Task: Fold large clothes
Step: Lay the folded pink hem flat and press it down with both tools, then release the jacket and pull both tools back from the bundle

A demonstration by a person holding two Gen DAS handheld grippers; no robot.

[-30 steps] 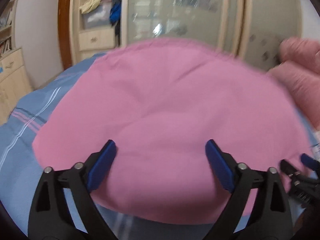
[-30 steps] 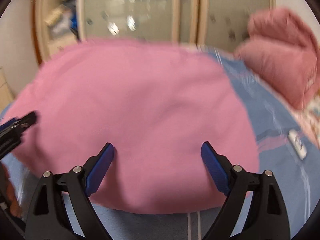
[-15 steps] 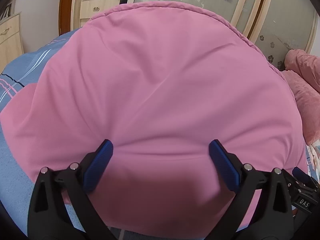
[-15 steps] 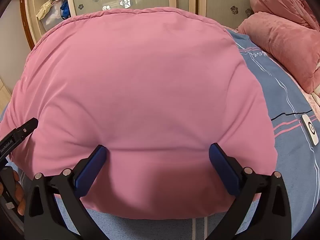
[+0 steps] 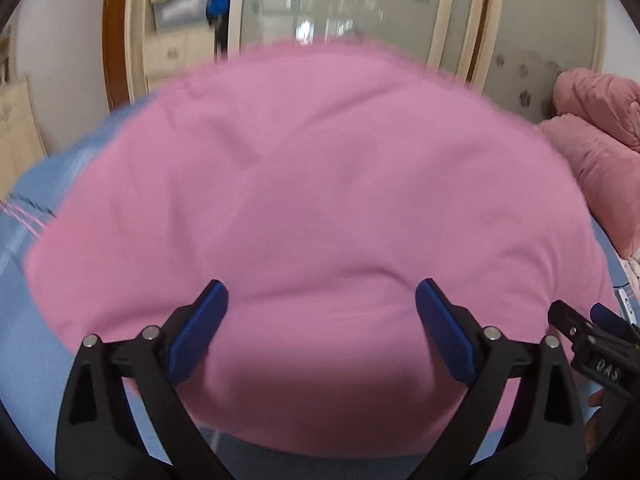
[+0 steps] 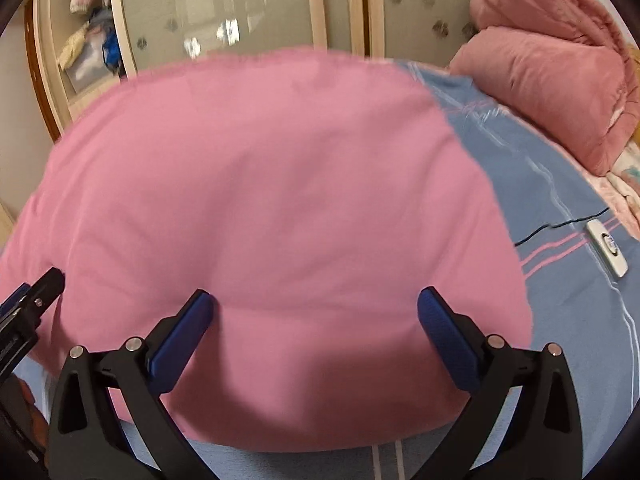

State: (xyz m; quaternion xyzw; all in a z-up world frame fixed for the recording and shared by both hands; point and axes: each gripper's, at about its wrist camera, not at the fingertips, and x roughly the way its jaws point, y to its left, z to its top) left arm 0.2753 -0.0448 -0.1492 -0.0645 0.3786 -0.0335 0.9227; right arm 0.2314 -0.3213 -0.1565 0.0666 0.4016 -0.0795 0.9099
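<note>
A: Left gripper (image 5: 320,312), then right gripper (image 6: 314,312): why side by side over the pink garment (image 5: 312,200)?

B: Probably squaring up its near edge. Both spread wide, gripping nothing. Garment lies flat on the blue bedsheet (image 6: 560,280), beneath and between the fingers; contact unclear.

Both views pull back from the cloth

The pink garment (image 5: 320,208) fills less of each frame than half a second ago; more wardrobe (image 5: 360,12) shows above it, more blue bedsheet (image 6: 560,280) at right, and its edges have gone blurry again.
</note>
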